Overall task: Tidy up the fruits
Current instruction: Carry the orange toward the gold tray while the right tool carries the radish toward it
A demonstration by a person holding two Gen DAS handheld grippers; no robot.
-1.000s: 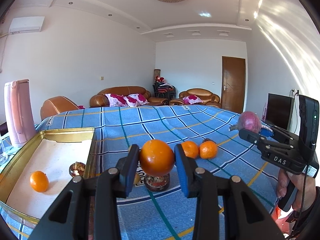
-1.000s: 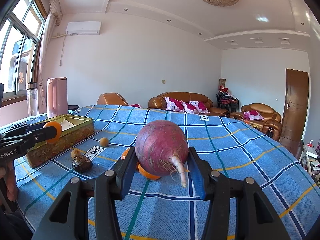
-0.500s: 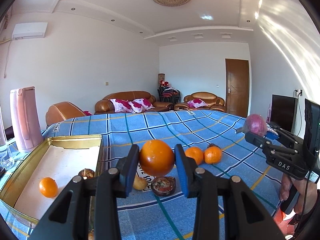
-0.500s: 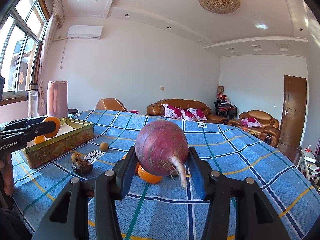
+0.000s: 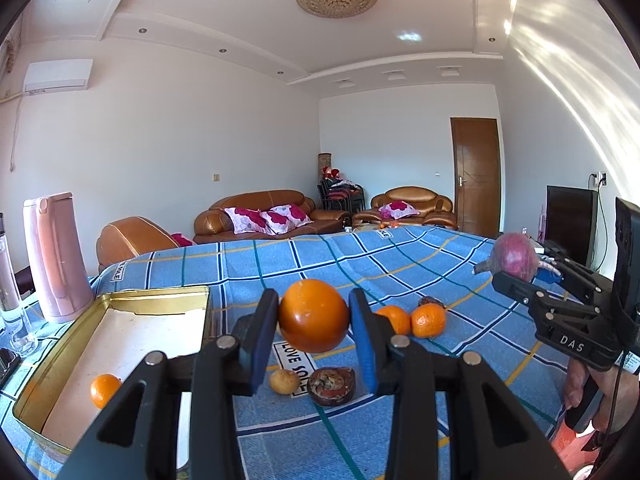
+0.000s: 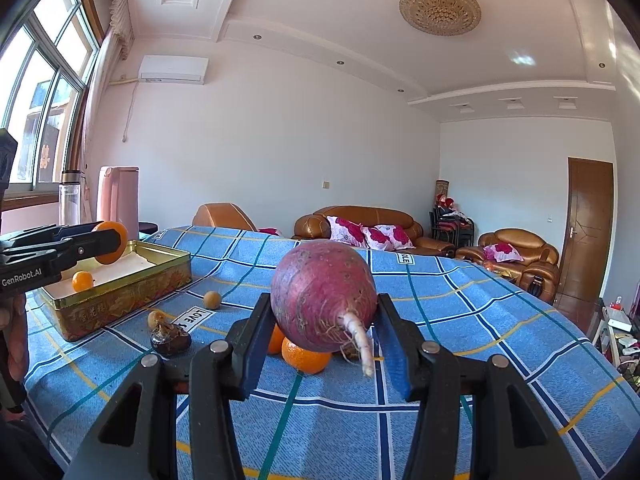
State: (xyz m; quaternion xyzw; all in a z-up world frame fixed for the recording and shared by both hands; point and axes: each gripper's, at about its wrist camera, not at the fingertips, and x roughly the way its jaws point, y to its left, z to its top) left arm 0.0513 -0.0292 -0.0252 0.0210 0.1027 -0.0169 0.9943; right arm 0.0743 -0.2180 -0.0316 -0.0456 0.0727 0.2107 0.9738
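My left gripper (image 5: 314, 318) is shut on a large orange (image 5: 313, 316) and holds it above the blue checked tablecloth (image 5: 360, 256), just right of the gold tin tray (image 5: 120, 300). One small tangerine (image 5: 105, 390) lies in the tray. My right gripper (image 6: 326, 316) is shut on a purple-red radish (image 6: 322, 294) with its root pointing toward the camera. In the left wrist view the right gripper (image 5: 516, 276) shows at the right with the radish (image 5: 514, 256). Two tangerines (image 5: 412, 320) lie together on the cloth.
A dark shrivelled fruit (image 5: 332, 380) and a small yellow fruit (image 5: 284, 381) lie near the "LOVE" label. Another small yellow fruit (image 6: 212, 299) sits farther back. A pink kettle (image 5: 56, 256) and a clear bottle (image 6: 70, 202) stand beyond the tray. A person's hand (image 5: 600, 400) grips the right handle.
Both views have tipped up slightly, so the table and fruits sit lower in the frames. Both grips are unchanged.
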